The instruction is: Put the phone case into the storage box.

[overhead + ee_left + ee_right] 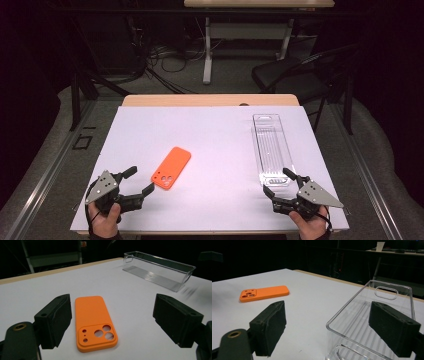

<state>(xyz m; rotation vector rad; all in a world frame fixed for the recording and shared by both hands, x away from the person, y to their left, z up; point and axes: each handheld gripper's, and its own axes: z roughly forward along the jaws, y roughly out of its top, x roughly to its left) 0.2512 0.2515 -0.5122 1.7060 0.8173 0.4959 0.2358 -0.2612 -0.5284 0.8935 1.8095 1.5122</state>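
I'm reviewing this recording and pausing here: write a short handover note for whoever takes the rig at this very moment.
Left gripper: open, holding nothing, low at the near left of the table, jaws either side of the near end of the orange phone case without pressing on it.
Right gripper: open, holding nothing, at the near end of the clear plastic bin; whether a jaw touches the rim I cannot tell.
Things: the case lies flat, camera cut-outs toward the person, left of centre. The bin stands upright on the right side and is empty.
Done: nothing gripped or moved into the bin.
Left: probably grip the case and place it in the bin.
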